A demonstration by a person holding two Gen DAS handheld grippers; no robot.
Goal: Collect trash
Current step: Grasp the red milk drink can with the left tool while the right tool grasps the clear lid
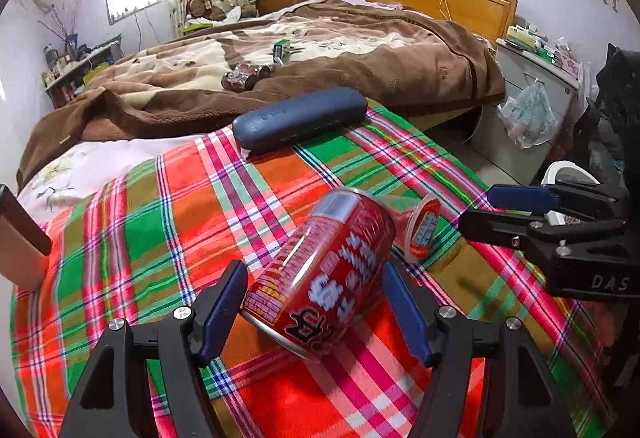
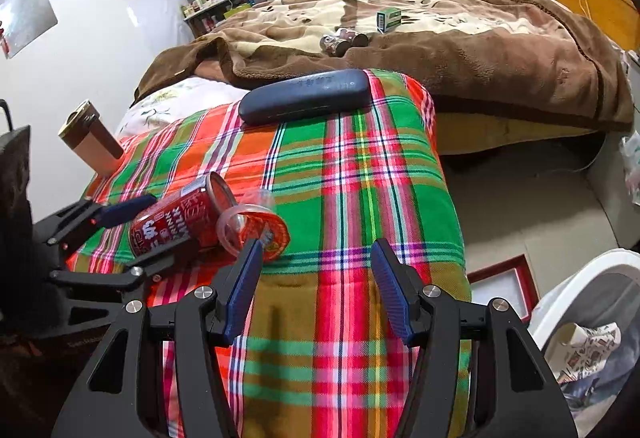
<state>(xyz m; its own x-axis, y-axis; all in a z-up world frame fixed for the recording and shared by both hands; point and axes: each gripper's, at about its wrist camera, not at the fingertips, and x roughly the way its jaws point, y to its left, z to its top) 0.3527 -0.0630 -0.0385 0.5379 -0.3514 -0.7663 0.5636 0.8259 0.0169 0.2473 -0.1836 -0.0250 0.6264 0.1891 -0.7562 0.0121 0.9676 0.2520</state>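
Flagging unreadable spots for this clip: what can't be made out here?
- Red drink can: print motion-blurred, left wrist view.
- Small clear plastic cup with red label: partly behind the can, left wrist view.
- White bin: cut off by right wrist view's edge.

Red can (image 1: 320, 274) on its side on plaid cloth, touching tipped plastic cup (image 1: 422, 228).

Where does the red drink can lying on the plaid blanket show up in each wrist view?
Left wrist: red can, low centre, between the left hand-held gripper's fingers.
Right wrist: can, left of centre.
Shared landmark: the dark blue case farther up the blanket.
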